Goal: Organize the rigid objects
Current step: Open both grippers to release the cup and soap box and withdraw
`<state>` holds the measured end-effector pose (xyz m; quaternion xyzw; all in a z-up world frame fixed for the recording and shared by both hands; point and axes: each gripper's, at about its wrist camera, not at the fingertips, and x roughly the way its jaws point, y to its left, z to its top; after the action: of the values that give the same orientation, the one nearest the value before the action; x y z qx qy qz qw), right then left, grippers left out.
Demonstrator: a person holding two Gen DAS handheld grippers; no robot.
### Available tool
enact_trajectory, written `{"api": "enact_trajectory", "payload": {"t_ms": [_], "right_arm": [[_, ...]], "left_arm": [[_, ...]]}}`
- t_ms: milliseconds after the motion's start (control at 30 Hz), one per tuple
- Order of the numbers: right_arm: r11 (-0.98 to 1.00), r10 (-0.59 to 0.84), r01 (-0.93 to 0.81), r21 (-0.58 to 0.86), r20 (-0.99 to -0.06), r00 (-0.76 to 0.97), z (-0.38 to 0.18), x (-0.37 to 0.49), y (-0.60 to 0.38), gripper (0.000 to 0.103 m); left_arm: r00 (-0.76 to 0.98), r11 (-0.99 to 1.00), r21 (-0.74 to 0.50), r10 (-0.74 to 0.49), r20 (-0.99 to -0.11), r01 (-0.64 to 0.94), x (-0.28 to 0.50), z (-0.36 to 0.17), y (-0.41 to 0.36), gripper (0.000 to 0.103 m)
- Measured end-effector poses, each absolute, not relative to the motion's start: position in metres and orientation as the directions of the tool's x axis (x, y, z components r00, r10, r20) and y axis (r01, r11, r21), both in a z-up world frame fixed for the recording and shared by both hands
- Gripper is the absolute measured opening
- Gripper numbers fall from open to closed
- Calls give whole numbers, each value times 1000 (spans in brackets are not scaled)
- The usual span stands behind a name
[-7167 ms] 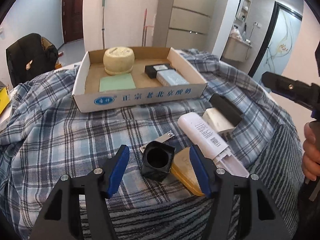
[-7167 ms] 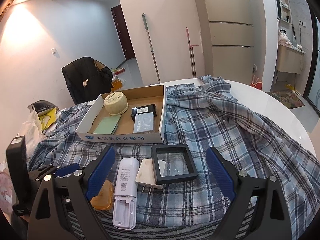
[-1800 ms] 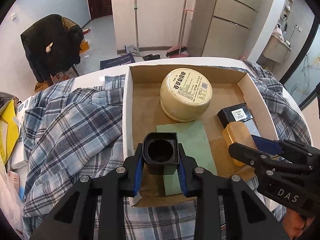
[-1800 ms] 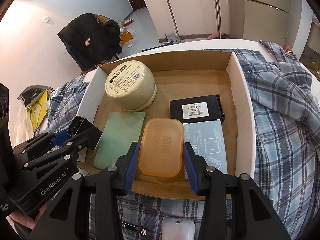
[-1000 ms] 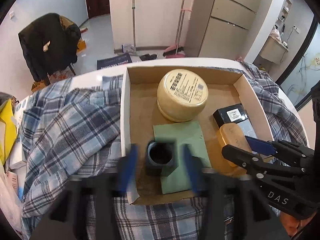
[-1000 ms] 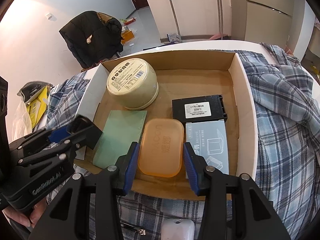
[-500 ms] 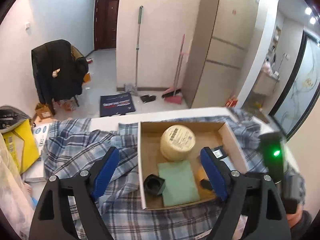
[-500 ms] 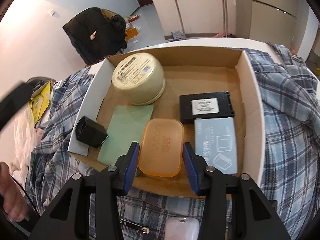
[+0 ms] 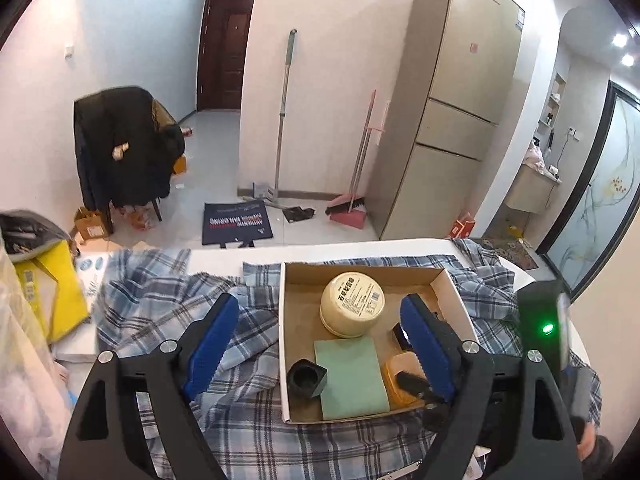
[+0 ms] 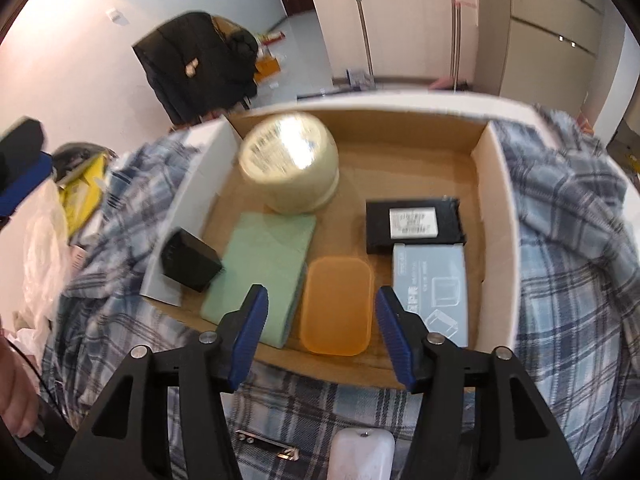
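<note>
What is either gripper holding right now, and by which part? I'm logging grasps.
Nothing. The left gripper is open and empty; the right gripper's jaws are opening, fingers clear of the orange case lying in the box.

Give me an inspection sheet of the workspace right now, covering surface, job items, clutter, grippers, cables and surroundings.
Surface: plaid cloth covers the table.
Job's things: cardboard box holds cream tub, green pad, black cup, orange case, black box, grey pack.
Clutter: metal clip and white device outside the box.
Grippers: left hand-held gripper open, empty; right hand-held gripper opening, pads off the orange case.
Cables: nothing seen.
Surroundings: fridge, broom, chair with jacket.
</note>
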<state>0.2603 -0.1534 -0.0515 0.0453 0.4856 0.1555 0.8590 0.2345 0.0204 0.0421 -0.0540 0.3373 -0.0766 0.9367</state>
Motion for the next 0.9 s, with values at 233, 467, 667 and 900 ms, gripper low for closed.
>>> {"api": "enact_trajectory", "payload": {"t_ms": [233,467,667,900], "right_arm": [[963,265,-210,167,-714,648,21,214,-185,55],[975,222,-189,119,-607,763,67,152,-222,57],[970,242,-195,143,-539,807,82,108,-244,57],[962,271,-222,157,-500,823,79,75,-260,64]], "left_arm": [[865,992,-85,-123,-486,93,179,101,10,85],[920,990,-61,-140,-365,126,124,145,-19,85],[961,997,-42,-68,-267,59,78,171,-26,87],[976,989,-112,-112,-185,93,30,177,-23,88]]}}
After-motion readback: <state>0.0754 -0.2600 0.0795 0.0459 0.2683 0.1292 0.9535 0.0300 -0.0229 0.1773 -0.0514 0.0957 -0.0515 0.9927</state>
